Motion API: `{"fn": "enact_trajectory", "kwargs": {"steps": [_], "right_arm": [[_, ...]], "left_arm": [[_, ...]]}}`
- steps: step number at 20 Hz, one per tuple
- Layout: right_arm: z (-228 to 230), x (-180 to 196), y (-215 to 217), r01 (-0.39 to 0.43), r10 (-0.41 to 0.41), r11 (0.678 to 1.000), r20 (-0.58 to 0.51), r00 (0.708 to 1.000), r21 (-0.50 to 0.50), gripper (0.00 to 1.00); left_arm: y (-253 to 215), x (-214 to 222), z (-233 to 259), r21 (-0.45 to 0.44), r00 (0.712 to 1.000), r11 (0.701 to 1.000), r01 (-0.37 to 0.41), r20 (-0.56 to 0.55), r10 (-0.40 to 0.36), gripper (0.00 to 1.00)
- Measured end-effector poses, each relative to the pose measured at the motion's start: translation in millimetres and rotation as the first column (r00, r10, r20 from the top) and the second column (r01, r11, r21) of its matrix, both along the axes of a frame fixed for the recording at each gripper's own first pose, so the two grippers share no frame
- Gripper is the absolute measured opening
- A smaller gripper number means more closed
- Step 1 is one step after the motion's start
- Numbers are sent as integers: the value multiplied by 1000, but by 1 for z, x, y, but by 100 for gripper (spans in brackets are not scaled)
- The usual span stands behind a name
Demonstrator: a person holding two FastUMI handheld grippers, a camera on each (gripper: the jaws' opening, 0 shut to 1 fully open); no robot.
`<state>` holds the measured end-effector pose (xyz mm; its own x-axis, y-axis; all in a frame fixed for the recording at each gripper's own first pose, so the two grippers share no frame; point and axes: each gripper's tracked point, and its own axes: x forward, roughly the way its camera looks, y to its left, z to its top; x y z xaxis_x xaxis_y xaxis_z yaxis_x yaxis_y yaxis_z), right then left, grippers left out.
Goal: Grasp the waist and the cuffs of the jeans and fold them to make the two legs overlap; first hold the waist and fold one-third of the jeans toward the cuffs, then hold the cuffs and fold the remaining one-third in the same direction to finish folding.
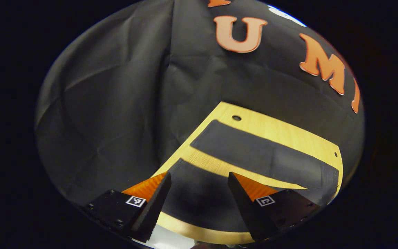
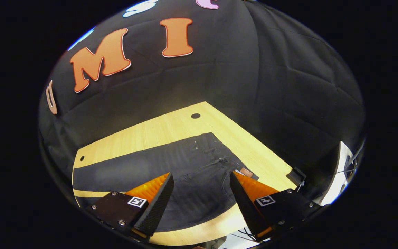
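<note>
Dark jeans [image 2: 171, 166] lie spread flat on the pale wooden tabletop [image 2: 164, 129], and both pairs of tongs hang above them without touching the cloth. In the right gripper view, the right tongs [image 2: 201, 181] stand wide apart, fingers clear of the denim, over the waist end [image 2: 216, 155]: the fly, pocket seams and a small brown patch [image 2: 246, 172] at the waistband show just beyond the right-hand finger. From there the legs run away to the left, with a narrow strip of bare wood showing between them low on the left. A round hole [image 2: 195, 116] sits in the far part of the tabletop, another small one [image 2: 82, 158] near its left edge, and a dark clamp-like piece [image 2: 297, 175] grips the right edge. Over in the left gripper view, the left tongs [image 1: 199, 181] are also spread open and hold nothing, poised above the near leg [image 1: 199, 193], which darkens the gap between the fingers. The far leg [image 1: 264, 155] stretches across the wood beyond it, its cuff [image 1: 204, 136] squared off at the left, and a band of bare wood [image 1: 219, 166] parts the two legs. The legs lie separate, not yet overlapped. Black cloth walls close in behind the tabletop on every side.
</note>
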<state>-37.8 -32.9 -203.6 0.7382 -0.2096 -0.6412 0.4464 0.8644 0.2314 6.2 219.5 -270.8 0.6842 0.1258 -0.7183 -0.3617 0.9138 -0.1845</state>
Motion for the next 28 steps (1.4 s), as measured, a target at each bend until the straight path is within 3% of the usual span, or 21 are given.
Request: {"fn": "enact_trajectory", "kwargs": {"steps": [3,6,12,17,21,26,28], "right_arm": [[-13,-3,4,16,-14,999,-62,998,34,99],[-33,-9,1,43,-30,995,-135,990,91,99],[-86,8,-8,53,-2,980,-254,967,194,99],[-118,16,-23,60,25,971,-350,936,231,98],[-137,18,-39,96,13,965,-405,914,246,98],[-163,10,-62,158,-27,958,-475,879,238,98],[-176,0,-71,193,-51,957,-526,849,219,98]], "left_arm": [[2,-19,-49,-134,973,989,-68,-226,37,99],[2,-30,-77,-231,933,961,-150,-355,61,99],[5,-39,-100,-282,845,903,-324,-516,142,98],[14,-46,-133,-247,753,882,-403,-637,166,98],[13,-47,-149,-240,699,848,-472,-688,195,98],[10,-41,-151,-240,680,829,-505,-702,211,94],[9,-40,-151,-246,671,819,-519,-711,212,93]]}}
